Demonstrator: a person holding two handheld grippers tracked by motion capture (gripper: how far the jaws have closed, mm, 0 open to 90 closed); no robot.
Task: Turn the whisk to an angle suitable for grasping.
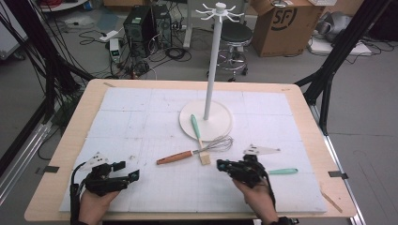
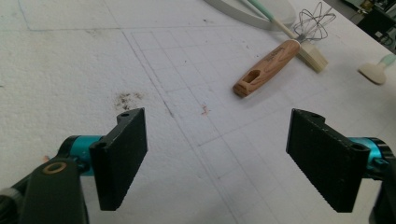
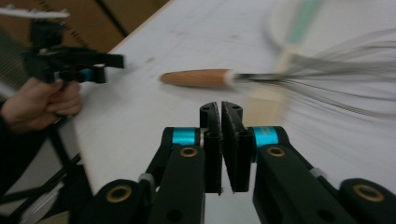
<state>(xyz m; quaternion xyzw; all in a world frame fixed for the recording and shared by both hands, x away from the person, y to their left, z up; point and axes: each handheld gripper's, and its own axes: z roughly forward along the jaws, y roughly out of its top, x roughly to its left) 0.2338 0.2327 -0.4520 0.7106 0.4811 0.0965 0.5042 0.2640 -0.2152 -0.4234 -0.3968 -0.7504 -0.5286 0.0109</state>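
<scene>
A whisk with a wooden handle lies near the middle of the white foam board, its wire head next to the stand's base. A pastry brush with a mint-green handle lies across it, bristles toward me. My left gripper rests at the near left, open and holding nothing; its own view shows the jaws wide apart with the whisk handle well ahead. My right gripper is near the front centre, shut with nothing between its pads, pointing at the whisk handle.
A white hook stand rises from a round base at the board's middle. A second mint-green utensil lies right of my right hand. Beyond the table's far edge are a stool, a cardboard box and cables.
</scene>
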